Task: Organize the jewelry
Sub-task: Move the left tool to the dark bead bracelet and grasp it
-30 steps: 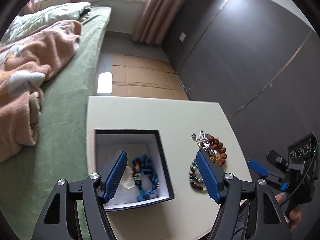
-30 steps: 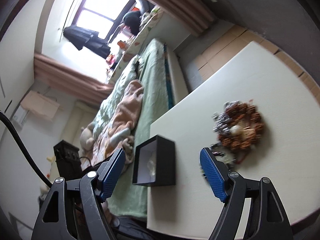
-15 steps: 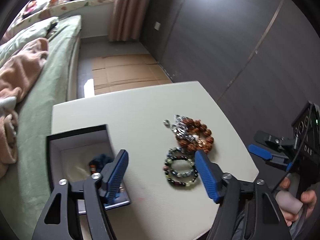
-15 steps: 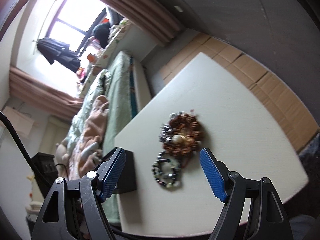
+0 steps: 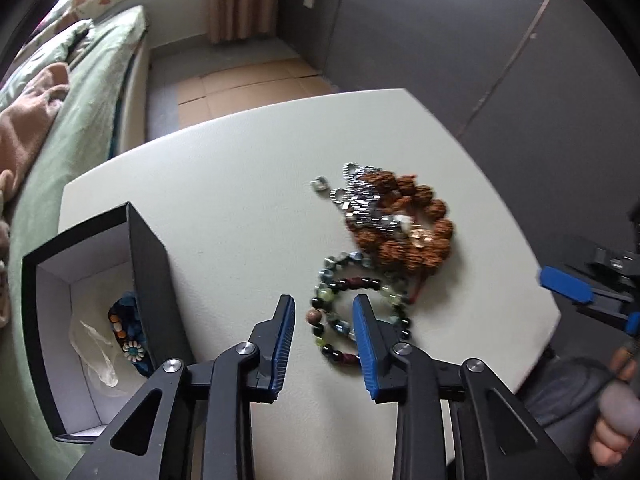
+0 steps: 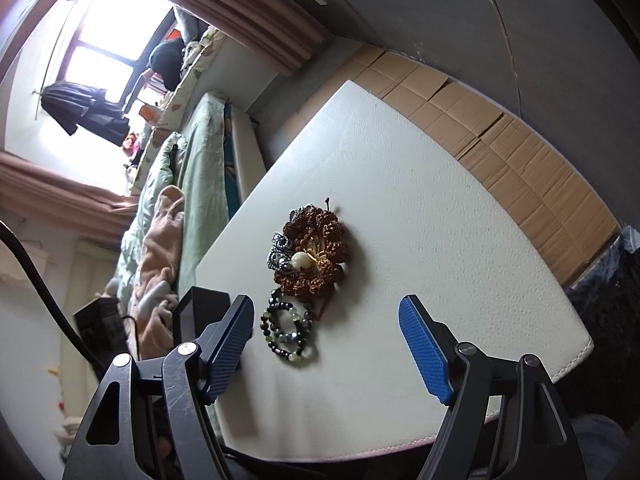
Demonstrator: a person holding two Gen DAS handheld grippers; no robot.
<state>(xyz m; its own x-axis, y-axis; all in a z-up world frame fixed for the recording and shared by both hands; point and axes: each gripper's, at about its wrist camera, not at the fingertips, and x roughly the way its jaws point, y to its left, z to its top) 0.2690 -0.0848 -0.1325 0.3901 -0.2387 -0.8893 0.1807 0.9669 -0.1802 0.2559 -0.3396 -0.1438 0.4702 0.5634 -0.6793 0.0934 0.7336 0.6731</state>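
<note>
Left wrist view: the left gripper (image 5: pixel 324 320) hovers low over the white table (image 5: pixel 240 168), its jaws partly closed to a narrow gap and holding nothing. The mixed-bead bracelet (image 5: pixel 356 312) lies flat on the table directly ahead of these jaws, with its near arc between the two blue pads; whether a pad touches the beads cannot be told through the blur. The bracelet forms a loose double loop with no marked long axis, so the jaws appear able to pinch its near rim from almost any heading. Beyond the bracelet, and touching its far side, lies the brown seed-bead bracelet (image 5: pixel 408 224) tangled with a silver chain (image 5: pixel 356 192). To the left of the bracelet, well apart, stands the open black box (image 5: pixel 152 280) with a white lining, and a blue beaded piece (image 5: pixel 128 328) rests inside against its right wall. Right wrist view: the right gripper (image 6: pixel 326 350) is held back from the bracelet (image 6: pixel 288 334), jaws spread wide and empty; the bracelet sits ahead of them, nearer the left pad. The left gripper is judged the nearer of the two and the likelier to take the bracelet. The coming move would seem to call for a short descent and a closing of the narrow gap upon the near rim, then a carry leftward to the box.
</note>
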